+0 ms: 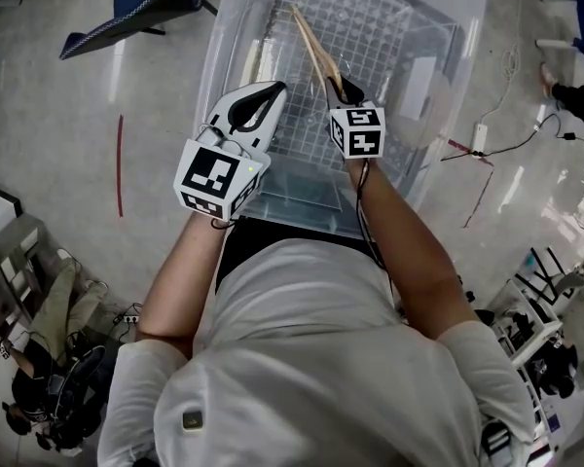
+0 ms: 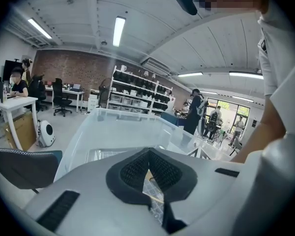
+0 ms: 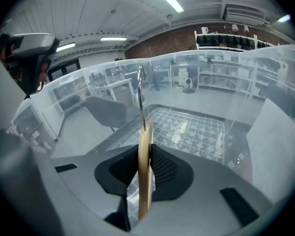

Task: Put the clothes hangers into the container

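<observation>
handling: thin pale wooden clothes hanger [image 3: 143,191], probably light, stiff; hold near metal hook [image 3: 140,90]
right gripper [image 3: 146,154]: clamped on it
left gripper [image 2: 148,167]: closed, empty

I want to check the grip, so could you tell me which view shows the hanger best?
The right gripper view: the hanger stands edge-on, clamped between the pads, hook above. The head view shows its arms jutting from the right gripper over the container. The left gripper view does not clearly show it.

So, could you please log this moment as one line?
right hand-held gripper: shut on wooden clothes hanger | left hand-held gripper: shut, empty | hanger: over clear plastic container
</observation>
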`<action>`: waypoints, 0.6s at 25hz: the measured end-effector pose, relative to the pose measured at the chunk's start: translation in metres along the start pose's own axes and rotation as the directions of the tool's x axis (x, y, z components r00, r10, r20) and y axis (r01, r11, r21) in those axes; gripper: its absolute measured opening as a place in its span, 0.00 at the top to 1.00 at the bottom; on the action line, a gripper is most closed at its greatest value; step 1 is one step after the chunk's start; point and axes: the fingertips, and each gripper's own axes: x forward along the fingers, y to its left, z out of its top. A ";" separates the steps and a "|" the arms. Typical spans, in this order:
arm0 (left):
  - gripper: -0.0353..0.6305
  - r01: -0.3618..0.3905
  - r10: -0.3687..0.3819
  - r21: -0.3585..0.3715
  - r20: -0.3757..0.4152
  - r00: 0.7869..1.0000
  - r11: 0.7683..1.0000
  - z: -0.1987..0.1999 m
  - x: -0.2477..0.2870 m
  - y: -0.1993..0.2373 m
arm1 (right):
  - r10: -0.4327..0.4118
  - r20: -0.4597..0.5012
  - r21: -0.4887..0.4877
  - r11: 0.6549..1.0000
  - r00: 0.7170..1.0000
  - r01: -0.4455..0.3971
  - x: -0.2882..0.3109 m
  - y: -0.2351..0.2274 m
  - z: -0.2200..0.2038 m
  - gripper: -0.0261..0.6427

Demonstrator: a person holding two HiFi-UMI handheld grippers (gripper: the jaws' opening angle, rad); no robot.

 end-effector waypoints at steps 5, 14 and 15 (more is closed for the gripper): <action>0.92 -0.005 0.005 -0.005 -0.002 1.000 1.000 0.000 0.004 0.001 | -0.009 -0.004 0.016 1.000 1.000 0.009 0.006 -0.011 -0.004 0.85; 0.92 0.000 0.000 -0.017 -0.008 1.000 1.000 -0.003 0.012 -0.003 | -0.084 -0.064 0.021 0.996 0.994 0.085 0.017 -0.033 -0.020 0.75; 0.92 0.000 0.000 -0.018 -0.009 1.000 1.000 -0.003 0.012 -0.004 | -0.087 -0.078 0.022 0.996 0.993 0.089 0.019 -0.034 -0.023 0.72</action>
